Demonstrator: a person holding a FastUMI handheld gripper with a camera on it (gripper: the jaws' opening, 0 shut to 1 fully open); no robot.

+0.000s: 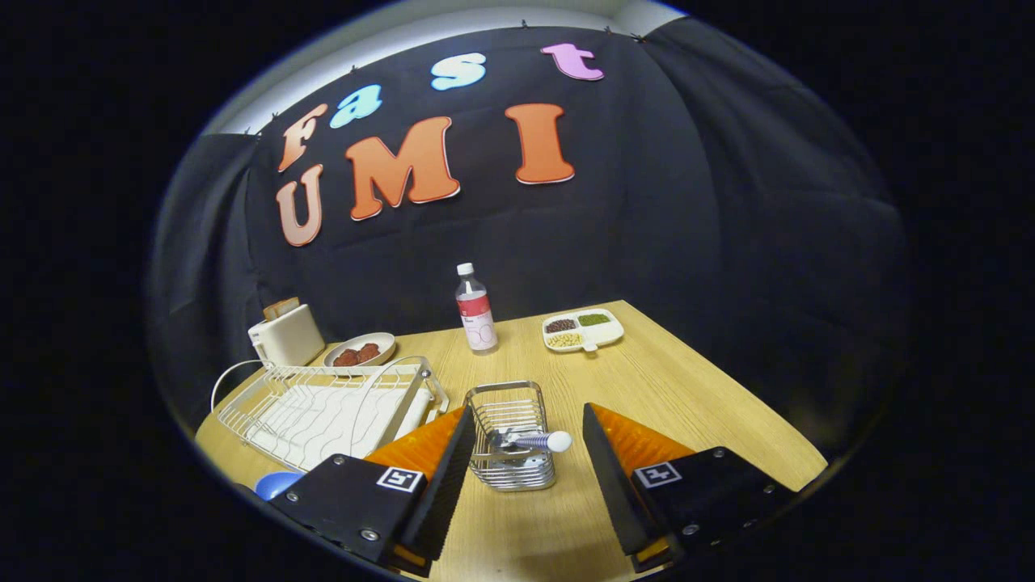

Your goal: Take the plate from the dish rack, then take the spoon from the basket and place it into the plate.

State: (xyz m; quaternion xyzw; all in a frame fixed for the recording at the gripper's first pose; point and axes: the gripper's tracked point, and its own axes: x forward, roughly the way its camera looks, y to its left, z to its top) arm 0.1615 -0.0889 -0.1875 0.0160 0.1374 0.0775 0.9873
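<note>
With the gripper (517,461) spread wide around the wire basket (509,436), the spoon (535,441) lies between its fingers, and the blue plate (276,484), probably, sits left; closing now could grab basket wire and drag it.

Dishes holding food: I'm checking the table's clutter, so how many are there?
2: a round beige plate of dark red pieces beside the white toaster, and a white divided tray of beans beyond the clear bottle. The open tool flanks the wire basket.
</note>
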